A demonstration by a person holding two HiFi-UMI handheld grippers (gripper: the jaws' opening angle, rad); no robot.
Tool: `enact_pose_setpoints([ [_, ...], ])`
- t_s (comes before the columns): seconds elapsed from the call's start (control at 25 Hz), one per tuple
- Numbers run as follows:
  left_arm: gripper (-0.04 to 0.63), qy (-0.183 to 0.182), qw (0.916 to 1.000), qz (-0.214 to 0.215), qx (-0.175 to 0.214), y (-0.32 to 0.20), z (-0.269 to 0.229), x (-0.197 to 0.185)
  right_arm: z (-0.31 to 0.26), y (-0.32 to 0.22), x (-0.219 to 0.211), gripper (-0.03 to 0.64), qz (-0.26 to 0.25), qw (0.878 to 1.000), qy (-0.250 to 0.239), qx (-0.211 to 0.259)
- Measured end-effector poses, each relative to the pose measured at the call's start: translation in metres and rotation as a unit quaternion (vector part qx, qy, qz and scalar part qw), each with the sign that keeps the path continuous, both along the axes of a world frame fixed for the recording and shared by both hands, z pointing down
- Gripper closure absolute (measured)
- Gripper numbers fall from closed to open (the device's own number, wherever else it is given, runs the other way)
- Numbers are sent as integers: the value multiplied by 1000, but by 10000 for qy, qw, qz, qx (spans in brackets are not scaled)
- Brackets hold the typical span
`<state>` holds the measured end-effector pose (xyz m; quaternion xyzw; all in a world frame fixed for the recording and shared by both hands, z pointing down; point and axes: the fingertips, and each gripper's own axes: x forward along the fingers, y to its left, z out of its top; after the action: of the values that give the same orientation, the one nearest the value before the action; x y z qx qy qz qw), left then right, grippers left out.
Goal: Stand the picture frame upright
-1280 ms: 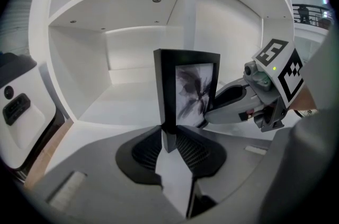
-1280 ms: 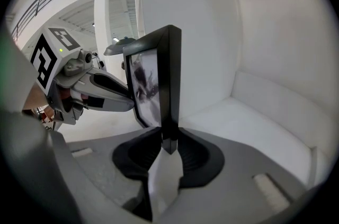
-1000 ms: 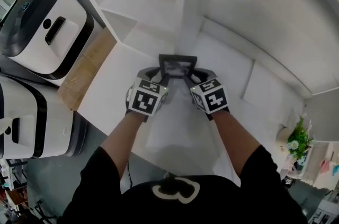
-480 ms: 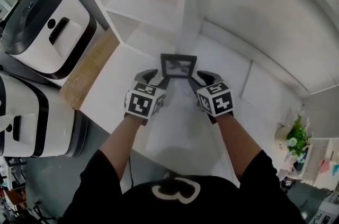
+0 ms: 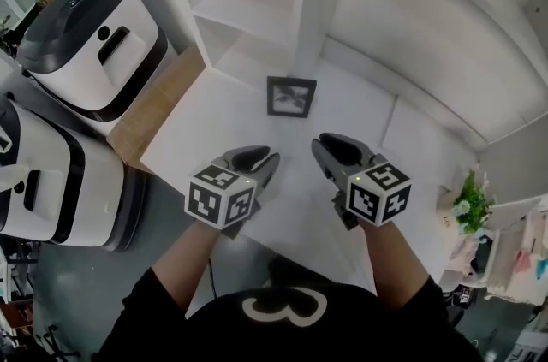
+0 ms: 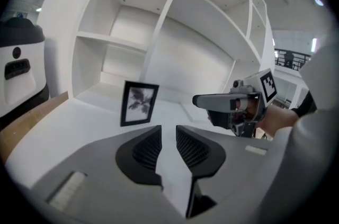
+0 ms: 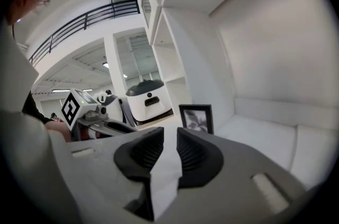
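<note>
The black picture frame (image 5: 291, 97) stands upright on the white shelf surface (image 5: 214, 116), just in front of the vertical shelf divider. It also shows in the left gripper view (image 6: 139, 104) and in the right gripper view (image 7: 196, 118). My left gripper (image 5: 255, 157) and right gripper (image 5: 330, 149) hang side by side well short of the frame, touching nothing. Each pair of jaws is closing, with a narrow gap and nothing between the pads, as the left gripper (image 6: 168, 135) and right gripper (image 7: 169, 141) views show.
Two white machines with dark lids (image 5: 86, 35) (image 5: 43, 181) stand at the left beside a wooden board (image 5: 158, 103). The shelf divider (image 5: 308, 1) and back wall rise behind the frame. A small potted plant (image 5: 467, 210) sits low at the right.
Both grippers have let go of the frame and drawn back toward me. The frame now stands on its own, farther from the grippers.
</note>
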<state>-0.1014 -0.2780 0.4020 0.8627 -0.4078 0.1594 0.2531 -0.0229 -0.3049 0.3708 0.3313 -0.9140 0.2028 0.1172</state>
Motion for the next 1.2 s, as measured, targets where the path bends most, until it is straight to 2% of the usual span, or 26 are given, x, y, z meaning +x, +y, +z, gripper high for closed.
enact_pose_setpoints([
  [0.16,560,491,9985,121,214,56,-44,10,-35,60,0,585,-126,9993,-188,283],
  [0.24,578,637,9969,212,408,83,-65,16,-49,90,0,614,-224,9985,-234,431],
  [0.4,586,755,9917,506,912,139,-102,30,-72,147,-3,614,-462,9959,-408,662],
  [0.52,586,838,9879,568,1178,174,-122,35,-95,184,1,614,-498,9913,-1139,441],
  [0.6,586,1044,9861,540,1174,193,-133,37,-109,203,6,614,-446,9865,-1540,345],
  [0.72,586,1271,9838,517,1158,218,-143,37,-116,225,12,614,-384,9879,-1392,565],
  [0.96,586,1363,9834,426,1119,241,-143,28,-111,254,15,615,-305,9901,-1173,713],
  [1.2,586,1268,9845,340,1161,258,-137,18,-105,276,8,615,-307,9909,-1052,781],
])
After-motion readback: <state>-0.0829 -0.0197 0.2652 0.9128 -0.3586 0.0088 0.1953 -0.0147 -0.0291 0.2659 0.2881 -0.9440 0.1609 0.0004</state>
